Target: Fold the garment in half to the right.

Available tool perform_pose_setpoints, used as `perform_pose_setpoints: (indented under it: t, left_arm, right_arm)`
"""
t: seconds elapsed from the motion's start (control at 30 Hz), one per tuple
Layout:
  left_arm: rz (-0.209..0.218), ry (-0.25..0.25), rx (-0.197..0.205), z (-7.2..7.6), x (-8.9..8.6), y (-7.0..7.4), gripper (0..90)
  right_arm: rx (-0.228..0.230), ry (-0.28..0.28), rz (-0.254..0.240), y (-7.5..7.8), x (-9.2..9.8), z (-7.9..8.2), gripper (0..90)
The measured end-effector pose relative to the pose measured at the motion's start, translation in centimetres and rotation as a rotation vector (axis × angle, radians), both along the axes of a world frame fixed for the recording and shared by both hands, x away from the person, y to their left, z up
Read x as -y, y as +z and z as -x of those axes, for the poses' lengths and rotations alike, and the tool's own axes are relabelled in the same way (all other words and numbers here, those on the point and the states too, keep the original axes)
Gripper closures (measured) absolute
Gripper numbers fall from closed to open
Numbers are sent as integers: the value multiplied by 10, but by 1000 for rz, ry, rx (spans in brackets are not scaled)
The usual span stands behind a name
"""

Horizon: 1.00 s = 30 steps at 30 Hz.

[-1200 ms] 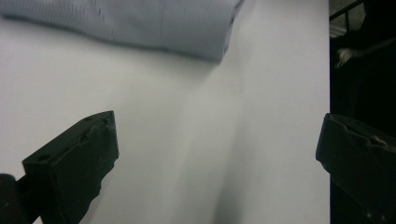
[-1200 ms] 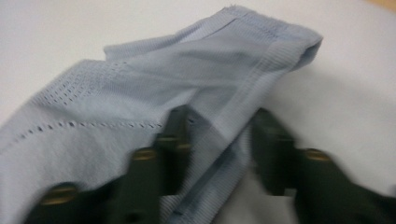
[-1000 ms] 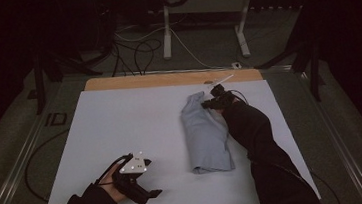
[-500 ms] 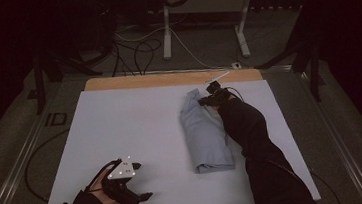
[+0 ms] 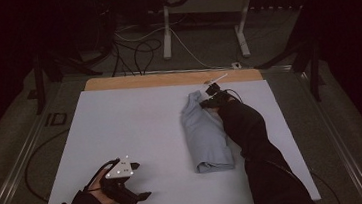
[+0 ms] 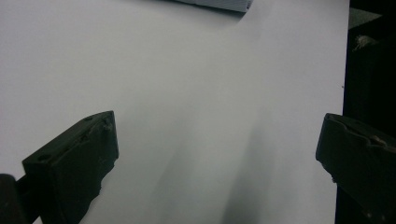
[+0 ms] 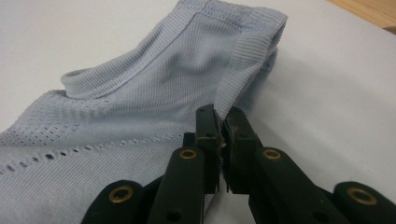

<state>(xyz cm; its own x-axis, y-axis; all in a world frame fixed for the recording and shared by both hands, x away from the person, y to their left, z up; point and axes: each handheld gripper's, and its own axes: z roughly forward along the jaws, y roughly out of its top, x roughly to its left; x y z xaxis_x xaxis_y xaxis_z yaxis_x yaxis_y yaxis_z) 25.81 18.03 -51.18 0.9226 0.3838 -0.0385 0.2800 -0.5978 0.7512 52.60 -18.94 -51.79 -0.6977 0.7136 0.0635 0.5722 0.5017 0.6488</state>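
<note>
A folded light blue knit garment (image 5: 205,135) lies lengthwise on the white table (image 5: 135,121), right of the middle. My right gripper (image 5: 208,102) sits at its far end. In the right gripper view the jaws of the right gripper (image 7: 223,123) are pressed together on the ribbed edge of the garment (image 7: 163,93). My left gripper (image 5: 144,181) rests near the front left of the table, well apart from the garment. In the left gripper view that gripper (image 6: 219,135) is open over the bare table (image 6: 187,70), with nothing between the jaws.
A bare wooden strip (image 5: 166,78) runs along the table's far edge, with a small white object (image 5: 217,80) on it. Beyond it, cables (image 5: 134,51) and a white stand's legs (image 5: 167,28) are on the dark floor. The table's front edge is close to my left hand.
My left hand has shifted slightly to the left near the front edge. The right gripper and the garment have stayed where they were.
</note>
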Motion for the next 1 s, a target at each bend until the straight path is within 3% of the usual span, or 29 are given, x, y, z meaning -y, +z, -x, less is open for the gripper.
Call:
perform_pose_setpoints:
  t: [0.17,0.33,0.43,0.53,0.63,0.77,0.83,0.87,1.0]
  left_arm:
    - [0,-2,0,1,0,0,3]
    - [5,-2,4,1,-1,1,3]
    - [5,-3,7,1,-2,2,3]
    - [9,1,5,0,-2,2,3]
    - [8,1,3,0,-2,1,3]
    - [9,3,5,-1,-2,0,3]
    - [10,3,4,-1,-2,0,3]
    - [10,4,6,-1,-2,0,3]
    - [19,5,5,-1,-3,1,3]
  right_arm:
    - [-7,-3,4,0,0,0,840]
    - [-11,0,2,2,1,1,672]
    - [12,-4,-13,8,3,3,571]
    - [57,2,-34,23,2,7,532]
    - [102,13,-75,40,-1,11,620]
    - [119,61,-78,46,-13,15,849]
    - [112,76,-61,44,-18,16,900]
    - [98,96,-34,38,-25,15,900]
    - [67,96,-14,27,-32,9,900]
